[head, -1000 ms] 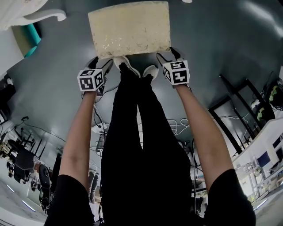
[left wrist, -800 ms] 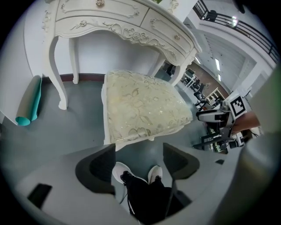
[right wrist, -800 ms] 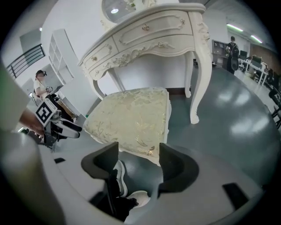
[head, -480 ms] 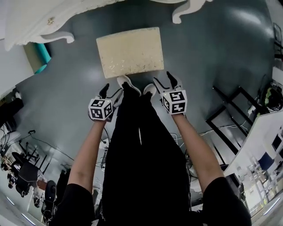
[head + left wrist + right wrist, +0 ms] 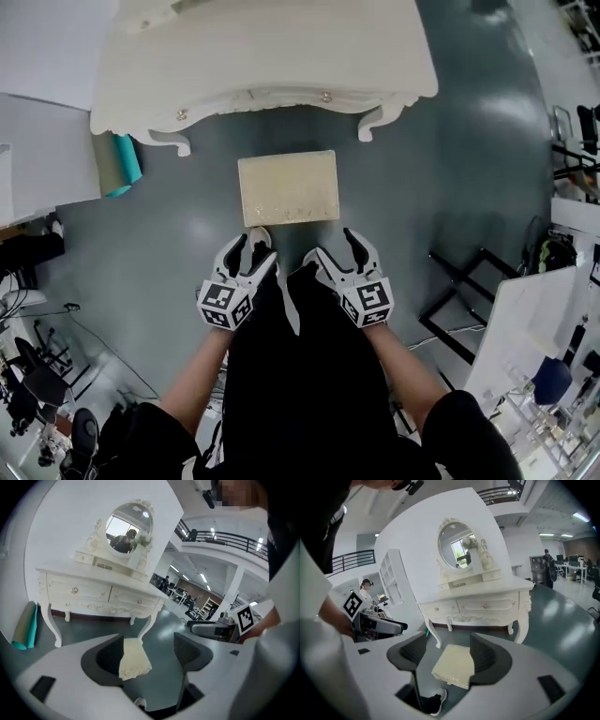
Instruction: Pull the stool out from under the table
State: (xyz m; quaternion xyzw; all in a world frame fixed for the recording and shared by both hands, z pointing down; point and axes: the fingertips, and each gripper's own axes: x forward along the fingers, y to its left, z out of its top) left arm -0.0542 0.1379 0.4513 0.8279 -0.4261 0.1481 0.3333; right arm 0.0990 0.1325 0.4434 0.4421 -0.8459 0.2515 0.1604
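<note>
Fingers (image 5: 190, 652) of the left gripper (image 5: 147, 660) stand wide apart, dark inner pads facing each other across empty air. Fingers (image 5: 482, 656) of the right gripper (image 5: 447, 654) are spread in the same way and hold nothing. In the head view both grippers are held side by side above the person's white shoes (image 5: 319, 260), fingers pointing forward. Each gripper view frames, through the gap between its fingers, the cream rectangular cushioned stool (image 5: 288, 187), which lies beyond and apart from both grippers.

The stool stands on the dark grey glossy floor (image 5: 450, 169), just ahead of the shoes and in front of the white carved counter (image 5: 262, 56). It is out from under the counter's top, and a strip of bare floor shows between the stool's far edge and the counter's front. The counter has two drawers with small knobs and curved legs, and it carries an oval mirror in a carved white frame (image 5: 457, 545). A teal roll (image 5: 127, 161) stands on the floor beside the counter's leg at the left of the head view, against the white wall. Black metal frames (image 5: 459, 291) lie on the floor well to the right.
</note>
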